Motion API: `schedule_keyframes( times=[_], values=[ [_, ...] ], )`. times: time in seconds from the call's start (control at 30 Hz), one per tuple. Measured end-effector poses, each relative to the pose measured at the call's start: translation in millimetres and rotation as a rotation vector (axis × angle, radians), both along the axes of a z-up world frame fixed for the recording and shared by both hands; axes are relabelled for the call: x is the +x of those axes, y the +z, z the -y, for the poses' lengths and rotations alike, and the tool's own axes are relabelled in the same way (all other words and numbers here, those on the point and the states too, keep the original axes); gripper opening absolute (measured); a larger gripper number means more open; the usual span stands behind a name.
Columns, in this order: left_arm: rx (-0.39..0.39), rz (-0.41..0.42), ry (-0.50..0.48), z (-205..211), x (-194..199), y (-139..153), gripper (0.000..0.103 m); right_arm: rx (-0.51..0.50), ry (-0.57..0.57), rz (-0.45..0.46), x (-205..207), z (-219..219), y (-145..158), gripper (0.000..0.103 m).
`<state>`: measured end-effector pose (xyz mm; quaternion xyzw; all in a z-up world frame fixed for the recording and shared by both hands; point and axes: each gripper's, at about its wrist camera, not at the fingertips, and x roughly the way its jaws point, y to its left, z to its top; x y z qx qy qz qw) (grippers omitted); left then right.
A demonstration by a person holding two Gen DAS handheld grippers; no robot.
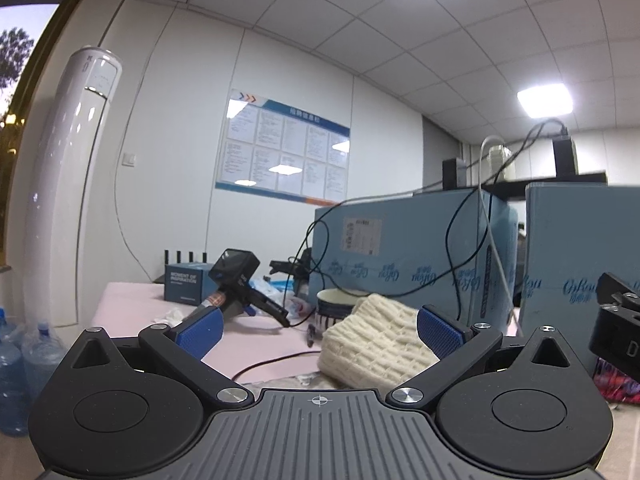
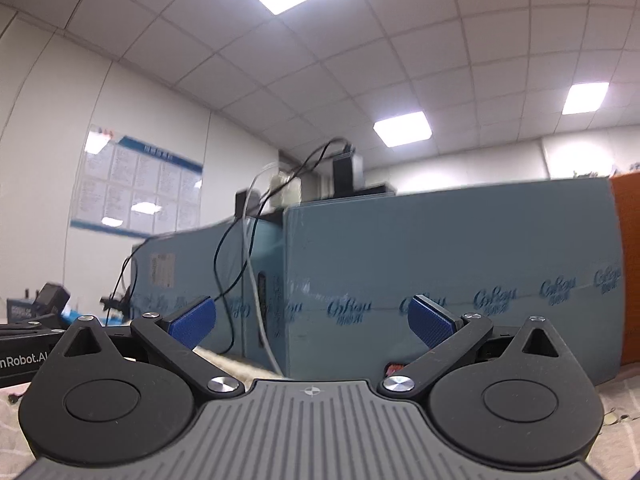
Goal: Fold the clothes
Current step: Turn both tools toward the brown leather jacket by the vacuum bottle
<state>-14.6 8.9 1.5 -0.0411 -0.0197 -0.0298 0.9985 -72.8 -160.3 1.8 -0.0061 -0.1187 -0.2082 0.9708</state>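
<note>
Left gripper [image 1: 319,330] hangs over the pink table [image 1: 132,300], blue pads spread wide and gripping nothing, and there's the cream knit garment [image 1: 374,346], bunched between its fingers (just ahead, not touched). Over to the right gripper [image 2: 312,320]: jaws equally wide, empty, facing the blue boxes [image 2: 440,264].

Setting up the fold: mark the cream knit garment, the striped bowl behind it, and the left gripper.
cream knit garment [image 1: 372,344]: left wrist view, middle of its ribbed top surface.
striped bowl [image 1: 334,308]: left wrist view, outer wall below the rim.
left gripper [image 1: 320,326]: left wrist view, midway between the blue fingertips, which stand open.
</note>
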Motion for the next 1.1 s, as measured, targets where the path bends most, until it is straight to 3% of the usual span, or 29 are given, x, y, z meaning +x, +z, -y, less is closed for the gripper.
schedule_keyframes(
  times=[0.23, 0.5, 0.7, 0.93, 1.1],
  values=[
    [-0.064, 0.103, -0.046, -6, -12, 1, 0.103, 0.006, -0.041, 0.079, -22, -5, 10, 0.103],
    [-0.064, 0.218, -0.250, -4, -29, 2, 0.103, 0.015, -0.084, 0.085, -74, -12, 36, 0.103],
    [0.032, 0.228, -0.372, 20, -47, 18, 0.103, 0.032, -0.191, 0.060, -113, 5, 50, 0.103],
    [-0.026, 0.238, -0.478, 56, -77, 46, 0.103, 0.048, -0.312, 0.049, -150, 33, 64, 0.103],
    [-0.031, 0.258, -0.614, 94, -102, 59, 0.103, 0.050, -0.413, 0.025, -175, 56, 73, 0.103]
  ],
)
